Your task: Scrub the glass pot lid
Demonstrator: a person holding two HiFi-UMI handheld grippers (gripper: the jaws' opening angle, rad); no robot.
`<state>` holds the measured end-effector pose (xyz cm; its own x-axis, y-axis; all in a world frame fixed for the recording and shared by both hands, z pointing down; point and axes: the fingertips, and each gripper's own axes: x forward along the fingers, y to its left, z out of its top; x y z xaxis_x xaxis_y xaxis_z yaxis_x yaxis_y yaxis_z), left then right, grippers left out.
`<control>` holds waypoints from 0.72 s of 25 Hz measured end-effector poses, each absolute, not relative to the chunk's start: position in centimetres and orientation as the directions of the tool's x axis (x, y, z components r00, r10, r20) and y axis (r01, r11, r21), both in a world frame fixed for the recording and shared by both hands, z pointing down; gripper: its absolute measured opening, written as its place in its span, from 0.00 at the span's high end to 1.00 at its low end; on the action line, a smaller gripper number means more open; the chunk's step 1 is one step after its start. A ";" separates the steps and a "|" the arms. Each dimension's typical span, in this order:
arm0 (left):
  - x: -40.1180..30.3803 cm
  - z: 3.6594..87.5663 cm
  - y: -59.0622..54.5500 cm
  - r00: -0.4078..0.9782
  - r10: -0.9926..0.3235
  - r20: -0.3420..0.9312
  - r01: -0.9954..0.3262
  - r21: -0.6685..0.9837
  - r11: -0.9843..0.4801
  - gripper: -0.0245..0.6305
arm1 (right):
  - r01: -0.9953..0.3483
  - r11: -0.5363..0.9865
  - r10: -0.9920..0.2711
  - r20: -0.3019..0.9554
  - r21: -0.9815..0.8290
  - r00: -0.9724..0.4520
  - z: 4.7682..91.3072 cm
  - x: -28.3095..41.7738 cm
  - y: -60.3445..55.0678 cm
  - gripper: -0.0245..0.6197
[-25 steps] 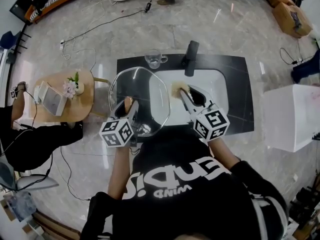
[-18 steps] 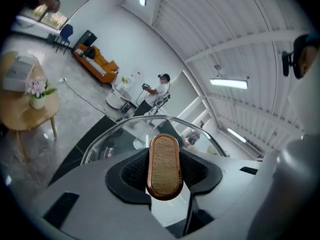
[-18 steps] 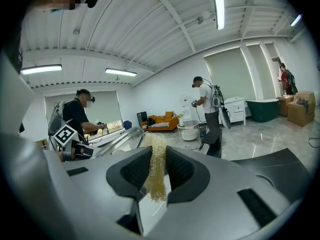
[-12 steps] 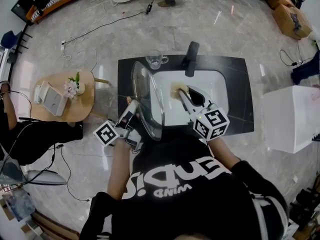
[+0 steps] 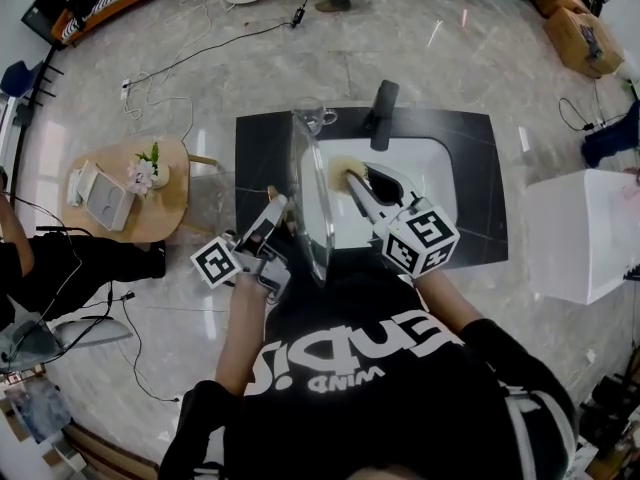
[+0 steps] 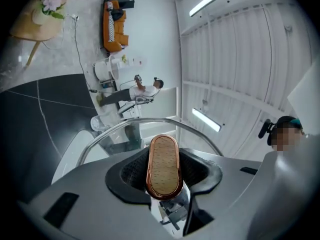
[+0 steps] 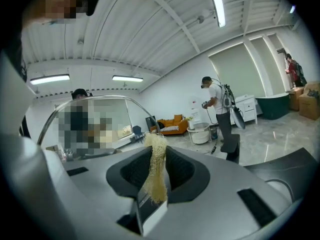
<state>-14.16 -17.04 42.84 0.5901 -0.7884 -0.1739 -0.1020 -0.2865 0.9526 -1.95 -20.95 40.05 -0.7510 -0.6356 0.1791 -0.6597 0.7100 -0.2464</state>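
The glass pot lid [image 5: 318, 208] stands on edge over the left rim of the sink, seen almost edge-on in the head view. My left gripper [image 5: 275, 216] is shut on its wooden, copper-rimmed knob [image 6: 163, 166], and the lid's metal rim [image 6: 150, 122] arcs behind the jaws. On the lid's other side, my right gripper [image 5: 358, 180] is shut on a pale yellow fibrous scrubber [image 7: 156, 164]. The scrubber [image 5: 345, 168] lies close against the glass [image 7: 85, 121]; whether it touches cannot be told.
A white sink basin [image 5: 432, 183] is set in a black counter [image 5: 255, 153], with a dark faucet [image 5: 380, 113] and a glass mug [image 5: 312, 116] at its back edge. A round wooden side table [image 5: 165, 203] stands left and a white box [image 5: 585, 233] right.
The lid has swung from lying nearly flat to standing on edge and has risen. My left gripper rolled with it. My right gripper with the scrubber shifted slightly up, toward the glass.
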 end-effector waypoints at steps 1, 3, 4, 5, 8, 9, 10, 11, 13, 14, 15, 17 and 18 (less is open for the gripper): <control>-13.9 42.8 -17.0 0.592 -0.786 -0.177 -0.096 0.953 -0.287 0.69 | -0.650 0.719 -0.630 0.163 -0.247 -0.759 39.3 -2.2 -21.0 0.85; -13.5 42.7 -17.0 0.600 -0.779 -0.183 -0.083 0.954 -0.288 0.69 | -0.634 0.733 -0.623 0.129 -0.247 -0.771 37.9 -2.7 -21.1 0.85; -13.3 42.6 -17.0 0.605 -0.774 -0.186 -0.078 0.954 -0.290 0.69 | -0.627 0.738 -0.621 0.114 -0.248 -0.776 37.2 -2.8 -21.2 0.85; -13.1 42.6 -16.9 0.611 -0.769 -0.188 -0.074 0.954 -0.292 0.69 | -0.621 0.743 -0.618 0.100 -0.251 -0.779 36.5 -3.0 -21.3 0.85; -12.7 42.5 -16.8 0.628 -0.755 -0.186 -0.074 0.953 -0.295 0.69 | -0.607 0.751 -0.613 0.065 -0.261 -0.787 34.9 -3.5 -21.5 0.85; -12.5 42.5 -16.8 0.634 -0.751 -0.184 -0.076 0.952 -0.298 0.69 | -0.604 0.752 -0.613 0.056 -0.265 -0.788 34.6 -3.6 -21.6 0.85; -12.3 42.5 -16.8 0.638 -0.748 -0.183 -0.079 0.951 -0.300 0.69 | -0.603 0.752 -0.614 0.049 -0.267 -0.788 34.3 -3.6 -21.6 0.85; -12.2 42.5 -16.8 0.639 -0.747 -0.182 -0.080 0.951 -0.300 0.69 | -0.601 0.752 -0.614 0.044 -0.269 -0.788 34.1 -3.6 -21.7 0.85; -12.2 42.5 -16.8 0.638 -0.748 -0.183 -0.078 0.951 -0.299 0.69 | -0.600 0.750 -0.615 0.038 -0.279 -0.787 34.0 -3.6 -21.8 0.85; -12.2 42.5 -16.9 0.639 -0.748 -0.183 -0.079 0.951 -0.300 0.69 | -0.600 0.748 -0.616 0.037 -0.283 -0.787 34.0 -3.6 -21.8 0.85; -12.3 42.4 -16.9 0.640 -0.746 -0.182 -0.080 0.951 -0.300 0.69 | -0.601 0.747 -0.618 0.036 -0.284 -0.785 33.9 -3.6 -21.9 0.85; -12.5 42.4 -16.9 0.643 -0.744 -0.182 -0.080 0.950 -0.301 0.69 | -0.604 0.746 -0.621 0.036 -0.281 -0.783 33.9 -3.7 -22.0 0.85; -12.5 42.3 -16.9 0.645 -0.742 -0.184 -0.078 0.950 -0.303 0.69 | -0.605 0.745 -0.622 0.035 -0.281 -0.783 33.9 -3.8 -22.0 0.85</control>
